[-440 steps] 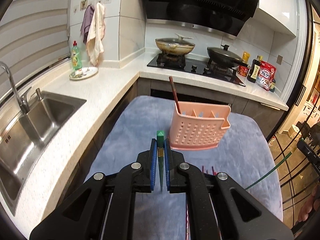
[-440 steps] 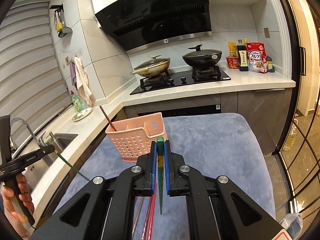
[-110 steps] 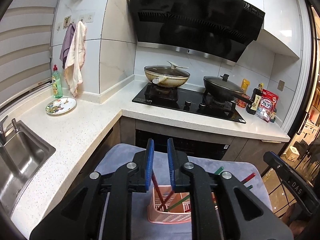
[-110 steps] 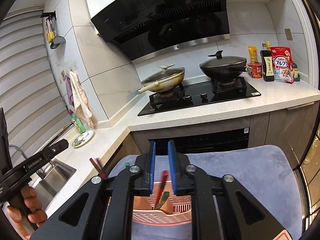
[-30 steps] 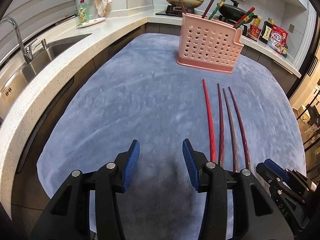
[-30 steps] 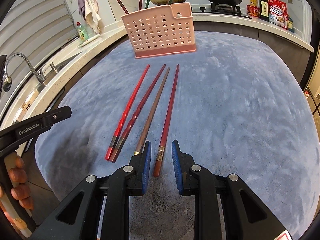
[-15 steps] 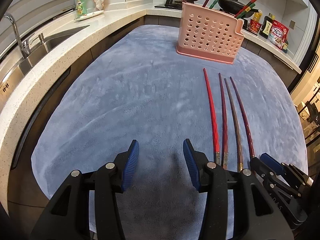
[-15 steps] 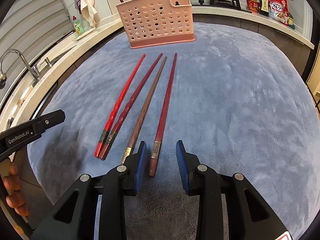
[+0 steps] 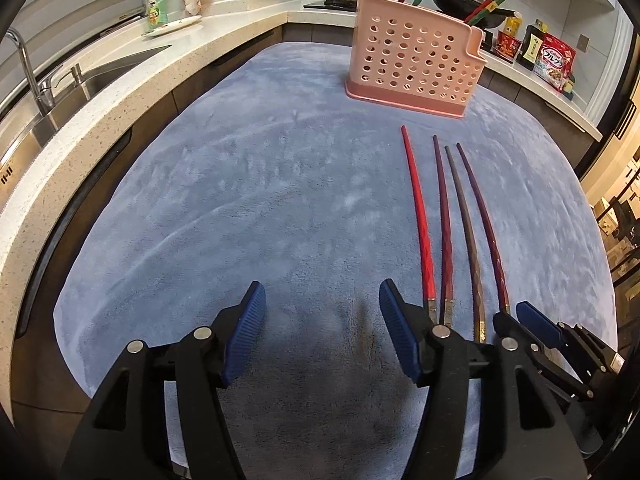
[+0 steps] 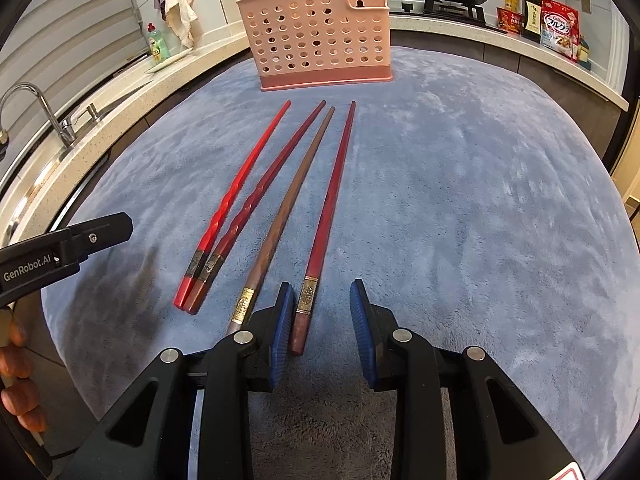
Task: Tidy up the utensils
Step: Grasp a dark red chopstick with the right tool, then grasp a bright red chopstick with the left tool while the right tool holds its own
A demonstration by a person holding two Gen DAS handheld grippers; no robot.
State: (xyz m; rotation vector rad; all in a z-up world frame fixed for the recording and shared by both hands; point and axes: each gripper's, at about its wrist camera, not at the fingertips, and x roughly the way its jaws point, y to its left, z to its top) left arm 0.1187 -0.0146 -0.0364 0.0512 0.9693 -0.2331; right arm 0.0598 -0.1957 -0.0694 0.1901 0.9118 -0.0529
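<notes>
I see a blue-grey plush mat [image 10: 460, 184] in a kitchen: four chopsticks [image 10: 280, 216] lying (parallel), one pink holder [image 10: 320, 36]. My left gripper [image 9: 322, 330], just widened, and right gripper [image 10: 322, 314], just narrowed, both gape empty.

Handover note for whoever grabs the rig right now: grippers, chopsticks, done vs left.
Left gripper: open and empty, its jaws have just been opening; it hangs over bare blue mat, left of the loose chopsticks.
Right gripper: open, its jaws have just closed a little; the handle end of the rightmost chopstick lies between the pads, not gripped.
Things: four chopsticks lie side by side on the mat: bright red, twisted dark red, brown and that rightmost one.
Done: several chopsticks stand in the pink holder.
Left: move the four into the holder.
</notes>
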